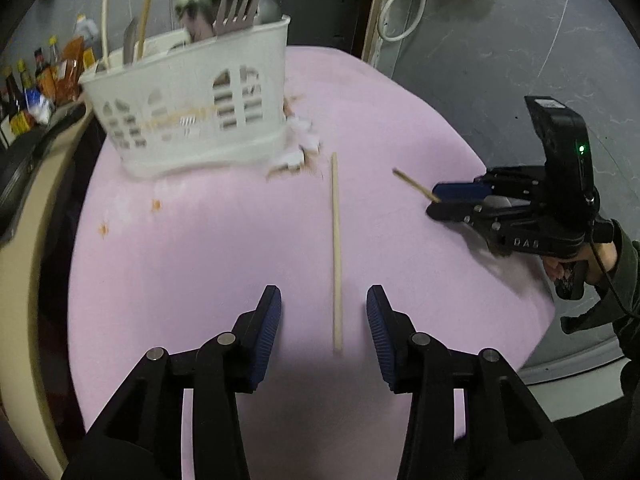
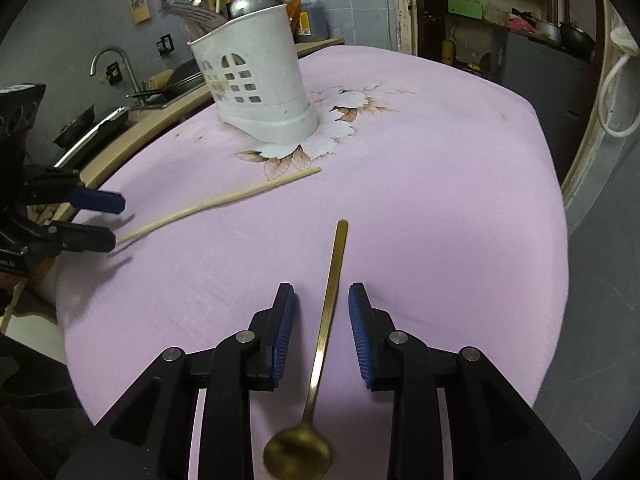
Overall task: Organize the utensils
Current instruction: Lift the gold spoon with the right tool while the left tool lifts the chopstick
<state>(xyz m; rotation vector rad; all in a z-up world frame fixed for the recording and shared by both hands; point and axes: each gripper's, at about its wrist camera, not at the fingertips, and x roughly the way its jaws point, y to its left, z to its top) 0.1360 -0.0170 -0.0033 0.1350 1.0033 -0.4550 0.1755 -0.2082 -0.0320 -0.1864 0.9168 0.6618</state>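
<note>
Your left tool [image 1: 323,306] is wide open, grips nothing, and hovers over the pink tabletop [image 1: 200,260]. The wooden chopstick [image 1: 336,248] lies flat on the cloth, its near end between your two pads but touching neither.

Your right tool [image 2: 321,304] is also open, a bit narrower, holding nothing. The gold spoon [image 2: 324,320] lies on the cloth with its handle running between the pads, bowl toward the camera, handle tip pointing at the caddy. No contact visible with either pad. In the left wrist view the spoon handle sticks out past the right tool's tips.

The white utensil caddy [image 2: 260,92] stands upright at the far side of the tabletop, on the flower print [image 2: 340,120] of the cloth. It already has a fork [image 1: 238,8], a ladle-like round steel piece [image 1: 194,4], and thin wooden sticks [image 1: 146,16] standing in it. The chopstick's far end lies near the caddy base, not touching.

Sauce bottles [image 1: 24,88] sit on the counter behind, and a sink faucet [image 2: 114,64] shows in the right wrist view.
</note>
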